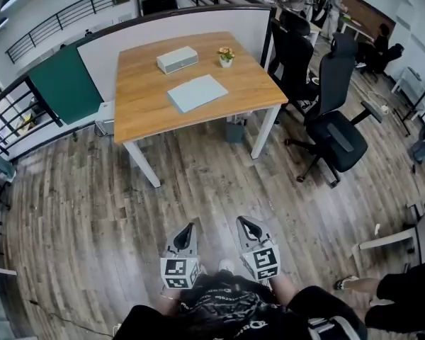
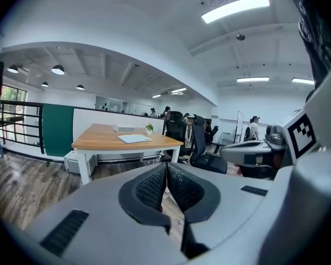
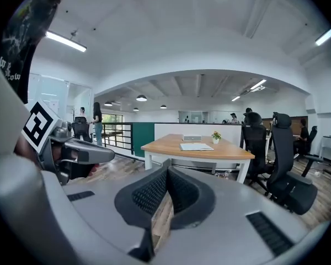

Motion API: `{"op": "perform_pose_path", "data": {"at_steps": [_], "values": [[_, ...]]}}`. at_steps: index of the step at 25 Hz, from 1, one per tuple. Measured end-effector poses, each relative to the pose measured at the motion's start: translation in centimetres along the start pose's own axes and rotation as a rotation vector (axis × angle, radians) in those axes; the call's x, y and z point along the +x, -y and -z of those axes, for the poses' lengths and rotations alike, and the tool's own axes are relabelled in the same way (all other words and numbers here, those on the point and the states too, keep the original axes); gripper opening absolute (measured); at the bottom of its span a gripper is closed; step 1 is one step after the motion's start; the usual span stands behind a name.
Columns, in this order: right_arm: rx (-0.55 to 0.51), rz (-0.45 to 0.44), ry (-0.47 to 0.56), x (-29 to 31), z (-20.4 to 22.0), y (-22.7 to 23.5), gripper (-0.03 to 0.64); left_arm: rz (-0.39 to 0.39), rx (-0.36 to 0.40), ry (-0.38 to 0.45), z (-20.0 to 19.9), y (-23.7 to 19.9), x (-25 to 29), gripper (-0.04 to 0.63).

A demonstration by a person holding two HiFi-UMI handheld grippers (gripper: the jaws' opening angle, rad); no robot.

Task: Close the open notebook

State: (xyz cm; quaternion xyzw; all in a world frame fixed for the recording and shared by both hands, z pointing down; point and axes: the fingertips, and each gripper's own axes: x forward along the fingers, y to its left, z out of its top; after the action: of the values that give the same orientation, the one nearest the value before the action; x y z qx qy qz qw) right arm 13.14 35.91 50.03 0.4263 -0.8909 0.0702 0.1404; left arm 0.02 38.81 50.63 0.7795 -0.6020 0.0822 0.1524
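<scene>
A pale blue-green notebook (image 1: 197, 93) lies flat near the middle of a wooden table (image 1: 145, 115), far ahead of me across the plank floor. It also shows as a thin pale slab, the notebook (image 2: 134, 138) in the left gripper view and the notebook (image 3: 196, 146) in the right gripper view. My left gripper (image 1: 189, 227) and right gripper (image 1: 243, 222) are held side by side close to my body, well short of the table. Both are shut with nothing between the pads, as seen on the left gripper (image 2: 166, 168) and the right gripper (image 3: 167, 173).
A white box (image 1: 177, 59) and a small potted plant (image 1: 227, 56) stand behind the notebook. Black office chairs (image 1: 336, 129) crowd the table's right side. A green panel (image 1: 64, 83) and railings stand at the left. Someone's foot (image 1: 354, 282) is at the lower right.
</scene>
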Motion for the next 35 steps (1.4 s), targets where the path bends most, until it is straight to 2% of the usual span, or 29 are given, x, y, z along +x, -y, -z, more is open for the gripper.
{"op": "perform_pose_path", "data": {"at_steps": [3,4,5,6,8,10,17,21,23,28,35], "values": [[0.013,-0.032,0.003,0.0,0.3,0.4,0.012,0.023,-0.017,0.014,-0.2,0.8,0.1,0.033],[0.020,-0.054,0.003,0.1,0.4,0.3,0.061,0.038,-0.022,0.018,-0.3,1.1,0.2,0.066],[0.022,-0.080,0.001,0.1,0.5,0.1,0.159,0.055,-0.026,0.022,-0.3,1.5,0.3,0.143],[0.019,-0.103,-0.003,0.2,0.6,0.0,0.225,0.070,-0.031,0.027,-0.2,1.9,0.4,0.204],[0.011,-0.130,-0.009,0.3,0.8,0.0,0.264,0.088,-0.042,0.034,-0.3,2.5,0.7,0.295],[0.017,-0.136,-0.009,0.4,0.9,0.5,0.303,0.098,-0.049,0.034,-0.3,2.9,0.9,0.328],[0.020,-0.129,0.007,0.0,1.7,2.3,0.319,0.115,-0.042,0.022,1.0,5.2,1.4,0.330],[0.013,-0.137,-0.022,0.4,2.5,2.3,0.319,0.108,0.020,-0.038,2.3,5.5,2.2,0.330],[0.003,-0.136,-0.036,0.9,2.7,2.5,0.319,0.122,0.028,-0.053,2.6,5.4,3.0,0.330],[0.004,-0.121,-0.041,3.9,2.0,3.7,0.319,0.143,-0.017,-0.026,1.2,3.5,6.3,0.330],[0.021,-0.086,-0.056,10.3,0.0,5.1,0.318,0.169,-0.029,-0.038,-1.1,-1.6,11.7,0.330]]}}
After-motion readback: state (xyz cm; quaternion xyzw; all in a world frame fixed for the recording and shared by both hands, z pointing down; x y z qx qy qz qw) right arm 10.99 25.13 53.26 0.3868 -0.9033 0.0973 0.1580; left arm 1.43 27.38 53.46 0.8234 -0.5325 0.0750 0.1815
